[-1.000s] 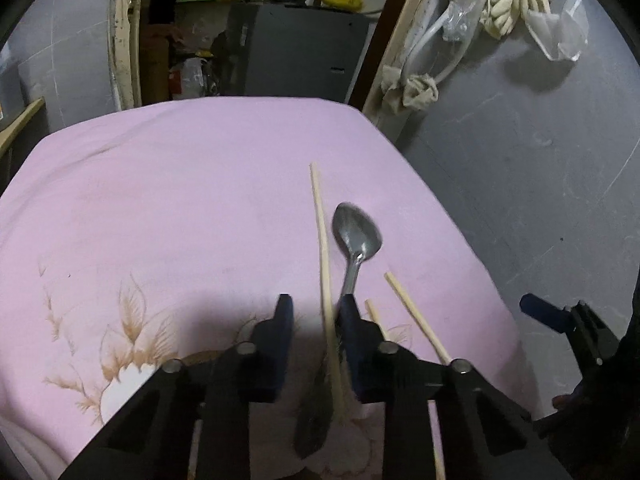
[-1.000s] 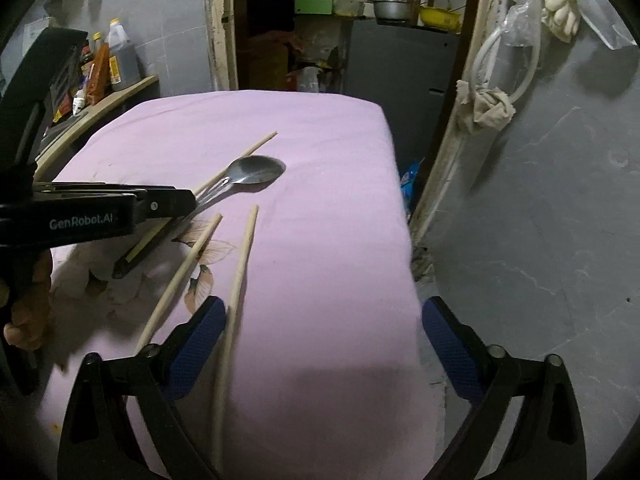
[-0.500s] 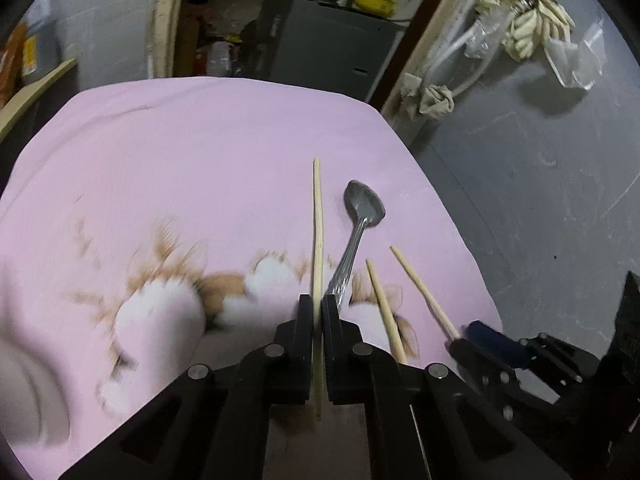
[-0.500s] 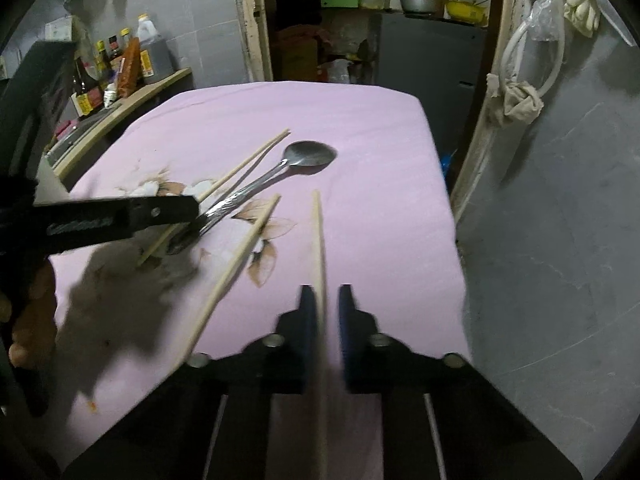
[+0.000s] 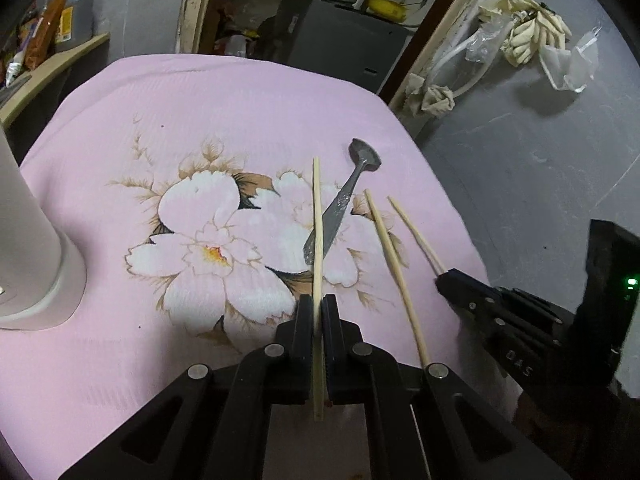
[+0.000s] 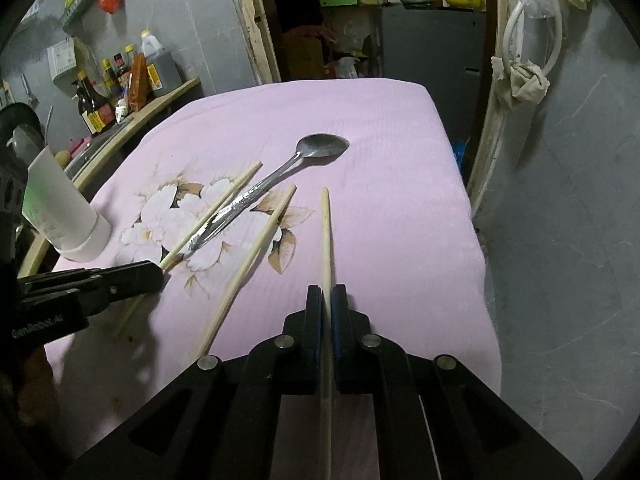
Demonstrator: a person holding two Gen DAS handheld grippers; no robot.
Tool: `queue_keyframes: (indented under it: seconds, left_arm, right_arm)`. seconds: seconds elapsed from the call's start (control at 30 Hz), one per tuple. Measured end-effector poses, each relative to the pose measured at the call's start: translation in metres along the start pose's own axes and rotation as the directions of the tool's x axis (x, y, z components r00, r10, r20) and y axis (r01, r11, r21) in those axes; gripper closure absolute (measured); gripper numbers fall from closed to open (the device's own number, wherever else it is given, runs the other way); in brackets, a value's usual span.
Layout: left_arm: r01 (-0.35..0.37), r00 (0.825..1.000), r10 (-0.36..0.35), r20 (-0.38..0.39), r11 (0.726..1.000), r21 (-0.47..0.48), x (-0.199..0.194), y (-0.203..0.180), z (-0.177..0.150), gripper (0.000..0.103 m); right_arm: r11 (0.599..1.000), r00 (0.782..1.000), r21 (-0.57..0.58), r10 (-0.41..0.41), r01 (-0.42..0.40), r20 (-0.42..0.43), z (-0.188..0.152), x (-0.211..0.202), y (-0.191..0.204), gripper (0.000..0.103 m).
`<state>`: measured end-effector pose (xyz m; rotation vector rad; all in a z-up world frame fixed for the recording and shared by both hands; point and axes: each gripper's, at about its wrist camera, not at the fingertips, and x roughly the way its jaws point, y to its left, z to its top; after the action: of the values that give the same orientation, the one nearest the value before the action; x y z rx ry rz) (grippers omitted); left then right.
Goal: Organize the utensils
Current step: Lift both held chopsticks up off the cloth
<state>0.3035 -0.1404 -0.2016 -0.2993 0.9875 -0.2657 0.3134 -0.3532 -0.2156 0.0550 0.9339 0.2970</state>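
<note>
My left gripper is shut on a wooden chopstick that points forward over the pink flowered cloth. My right gripper is shut on another chopstick; it shows in the left wrist view at the right with its chopstick. A third chopstick lies loose on the cloth between them, also seen in the right wrist view. A metal spoon lies on the cloth, bowl away from me. A white cylindrical holder stands at the left.
The cloth's right edge drops to a grey floor. A shelf with bottles runs along the left wall. A grey cabinet stands behind the table's far edge.
Both grippers have closed on a chopstick each and pulled back and up with them. The white holder has come into view at the left.
</note>
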Motion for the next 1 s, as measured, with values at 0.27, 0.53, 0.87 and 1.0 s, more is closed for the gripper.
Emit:
queue_keyframes:
  seconds: [0.27, 0.53, 0.87, 1.0]
  left_arm:
    - [0.022, 1.0, -0.022, 0.013, 0.999, 0.029, -0.003, 0.001, 0.019, 0.095]
    - [-0.018, 1.0, 0.02, -0.02, 0.996, 0.091, 0.028, 0.002, 0.043, 0.094]
    - [-0.041, 0.996, 0.051, -0.068, 0.989, 0.143, 0.049, -0.007, 0.07, 0.094]
    - [-0.029, 0.994, 0.042, -0.101, 0.991, 0.128, 0.054, -0.005, 0.077, 0.094]
  right_arm:
    - [0.999, 0.999, -0.012, 0.034, -0.034, -0.002, 0.025, 0.016, -0.01, 0.07]
    - [0.998, 0.999, -0.048, 0.034, -0.035, -0.026, 0.038, 0.038, -0.001, 0.071]
    - [0.999, 0.997, -0.044, -0.019, 0.016, -0.08, 0.053, 0.047, 0.003, 0.088]
    - [0.997, 0.993, -0.059, -0.047, 0.041, -0.112, 0.057, 0.051, 0.009, 0.088]
